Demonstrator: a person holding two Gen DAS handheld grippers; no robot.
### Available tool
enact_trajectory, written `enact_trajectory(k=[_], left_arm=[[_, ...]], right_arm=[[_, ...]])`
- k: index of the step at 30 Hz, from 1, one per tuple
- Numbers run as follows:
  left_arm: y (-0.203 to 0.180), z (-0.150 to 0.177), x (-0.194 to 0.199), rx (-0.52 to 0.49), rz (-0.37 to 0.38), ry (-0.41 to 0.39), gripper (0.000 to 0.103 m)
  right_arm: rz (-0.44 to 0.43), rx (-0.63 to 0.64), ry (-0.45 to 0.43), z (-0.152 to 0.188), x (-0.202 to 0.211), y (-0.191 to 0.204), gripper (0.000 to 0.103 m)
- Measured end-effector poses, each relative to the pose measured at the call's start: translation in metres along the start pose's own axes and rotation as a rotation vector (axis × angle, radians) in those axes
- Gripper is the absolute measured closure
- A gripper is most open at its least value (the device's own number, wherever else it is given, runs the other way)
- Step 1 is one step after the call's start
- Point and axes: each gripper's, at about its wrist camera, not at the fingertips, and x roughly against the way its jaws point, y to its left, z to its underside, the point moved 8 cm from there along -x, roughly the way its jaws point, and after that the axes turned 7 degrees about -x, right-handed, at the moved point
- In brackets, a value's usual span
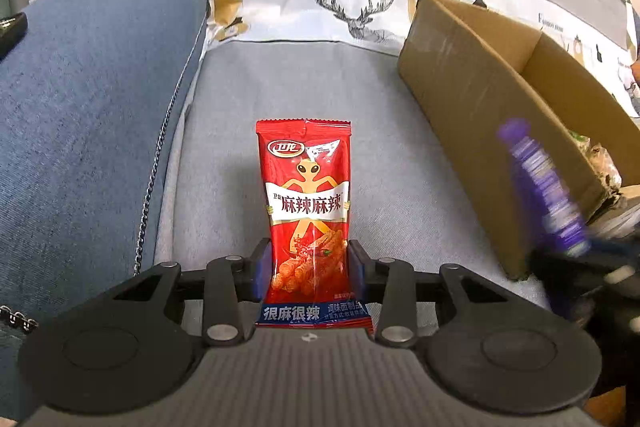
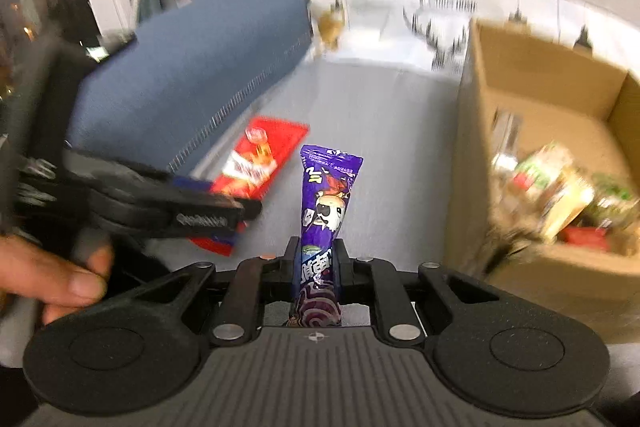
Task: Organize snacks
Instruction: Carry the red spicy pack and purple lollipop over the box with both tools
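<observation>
A: What writing can you read?

B: The glossy red plastic snack packet (image 1: 308, 211) carries an oval logo with the characters 卫龙, an orange alien figure, and a white band reading 麻辣麻辣. A blue strip along its bottom edge says 很麻很辣. Behind it, the white printed cloth with the stag drawing (image 1: 352, 7) reads "Fashion Home" above the antlers.

A: And the other snack?

B: The slim purple foil packet (image 2: 326, 203) shows a cartoon character with a pale face, and white characters lower down that I cannot read, since the pads cover part of them.

A: Where do the two packets sit?

B: The red one stands between the blue pads of the left gripper (image 1: 309, 269), which press on its lower sides, so it is grasped, held above the grey fabric seat cushion (image 1: 224, 147) beside the blue sofa armrest (image 1: 92, 87). The purple one is clenched tight between the fingers of the right gripper (image 2: 316, 263), sticking up and forward, just left of the box. A hand (image 2: 52, 279) shows at the left edge of the right wrist view, gripping the left tool.

A: What about the box?

B: An open brown cardboard box (image 1: 472, 99) rests on the cushion at the right. Inside lie several packets (image 2: 560, 187), green, pale yellow and red, too blurred to read any label.
</observation>
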Motion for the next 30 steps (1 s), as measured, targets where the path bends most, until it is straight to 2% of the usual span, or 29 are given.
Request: enact_trajectory(k=[7,16,19,24,27,30], left_arm=[[0.000,0.001,0.003,0.021,-0.009,-0.009,0.060],[-0.007,-0.003,0.004,-0.012,-0.075,-0.021,0.060],[-0.008,-0.004,0.012,-0.008,-0.093,-0.054,0.060],[-0.009,-0.005,0.026,0.061,-0.108,-0.077,0.060],[-0.015,-0.010,0.033,0.109,-0.097,-0.070,0.060],[-0.035,-0.029,0.042,0.093,-0.081,-0.100,0.060]], right_arm=[[-0.017,-0.018,-0.199,-0.020,0.072,-0.029,0.088],[0.087,-0.133,-0.335,-0.031,0.133,-0.133,0.088],[0.126,-0.196,-0.369,-0.036,0.137,-0.175,0.088],[0.182,-0.291,-0.435,-0.040,0.138,-0.236,0.088],[0.186,-0.359,-0.451,-0.037,0.130,-0.259,0.088],[0.166,-0.379,-0.470,-0.039,0.123,-0.265,0.088]])
